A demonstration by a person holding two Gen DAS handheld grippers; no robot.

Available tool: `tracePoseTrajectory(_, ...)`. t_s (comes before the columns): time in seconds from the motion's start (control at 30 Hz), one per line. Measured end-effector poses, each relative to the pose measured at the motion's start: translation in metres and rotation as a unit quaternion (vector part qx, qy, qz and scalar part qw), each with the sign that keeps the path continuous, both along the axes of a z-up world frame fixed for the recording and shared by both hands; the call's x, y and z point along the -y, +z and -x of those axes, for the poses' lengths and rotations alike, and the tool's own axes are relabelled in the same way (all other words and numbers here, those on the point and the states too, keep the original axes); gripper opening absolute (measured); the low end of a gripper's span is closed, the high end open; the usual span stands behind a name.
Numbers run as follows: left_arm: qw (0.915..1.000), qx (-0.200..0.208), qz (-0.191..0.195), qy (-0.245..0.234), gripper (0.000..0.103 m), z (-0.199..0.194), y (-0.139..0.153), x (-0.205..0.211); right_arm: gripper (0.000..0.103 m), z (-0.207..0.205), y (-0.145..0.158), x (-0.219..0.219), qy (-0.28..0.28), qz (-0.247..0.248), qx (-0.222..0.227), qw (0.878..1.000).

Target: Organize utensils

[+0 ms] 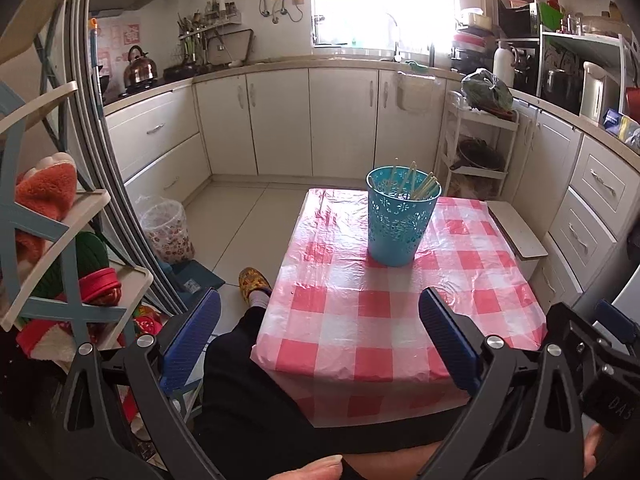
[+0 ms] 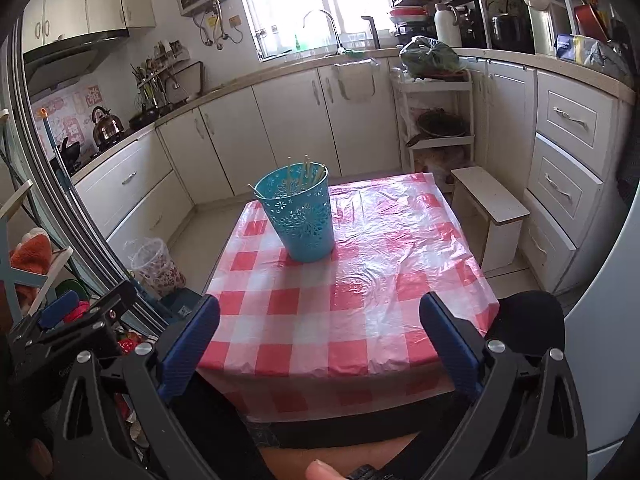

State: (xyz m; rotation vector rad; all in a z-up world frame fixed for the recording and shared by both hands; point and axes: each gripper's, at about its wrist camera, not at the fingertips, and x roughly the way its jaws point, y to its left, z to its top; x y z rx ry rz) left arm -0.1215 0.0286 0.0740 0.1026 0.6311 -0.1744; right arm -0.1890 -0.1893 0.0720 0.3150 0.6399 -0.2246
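Note:
A blue perforated cup [image 1: 401, 220] stands upright on the far part of a small table with a red-and-white checked cloth [image 1: 360, 320]. Several pale chopsticks [image 1: 420, 186] stand inside it. The cup also shows in the right wrist view [image 2: 300, 216] with the chopsticks [image 2: 306, 172] in it, on the same cloth [image 2: 360, 300]. My left gripper [image 1: 320, 312] is open and empty, held near the table's front edge, well short of the cup. My right gripper [image 2: 320, 316] is open and empty over the front of the table.
White kitchen cabinets [image 1: 280, 120] ring the room. A white stool [image 2: 492, 208] stands right of the table. A lined waste bin [image 1: 166, 228] and a shelf rack [image 1: 60, 240] stand at the left. My leg and slippered foot [image 1: 254, 284] are beside the table's left edge.

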Motion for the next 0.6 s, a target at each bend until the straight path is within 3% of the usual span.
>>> tracePoseTrajectory(0.6, 0.9997, 0.023, 0.010, 0.001, 0.095, 0.015, 0.013, -0.003, 0.096, 0.023, 0.015, -0.017, 0.015, 0.046, 0.054, 0.997)
